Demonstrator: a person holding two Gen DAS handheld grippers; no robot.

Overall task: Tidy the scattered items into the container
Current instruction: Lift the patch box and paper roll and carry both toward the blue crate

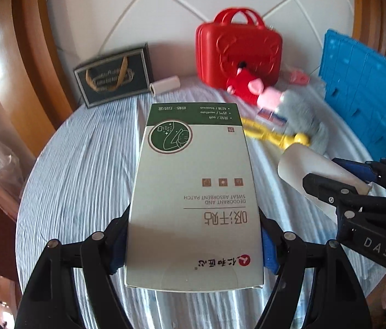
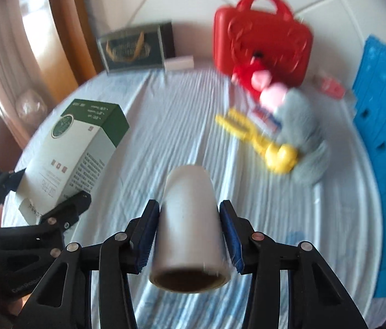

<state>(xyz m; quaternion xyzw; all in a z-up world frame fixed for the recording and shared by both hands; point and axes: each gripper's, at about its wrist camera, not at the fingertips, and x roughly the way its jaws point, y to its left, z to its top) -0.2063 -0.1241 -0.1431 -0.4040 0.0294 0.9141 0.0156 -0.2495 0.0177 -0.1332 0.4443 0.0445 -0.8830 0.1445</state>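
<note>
Green-and-white box (image 1: pixel 195 200) was clamped in left gripper (image 1: pixel 193 246), white roll (image 2: pixel 190 235) clamped in right gripper (image 2: pixel 190 238), both lifted above the bed's near edge, blue container (image 2: pixel 384 164) at right edge, yellow toy (image 2: pixel 261 142) and plush (image 2: pixel 302 126) left unsorted

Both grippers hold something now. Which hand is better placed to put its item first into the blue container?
Right, probably. The right gripper, shut on the white roll, is on the side of the blue container. The left gripper, holding the green and white box, is farther from it.
</note>
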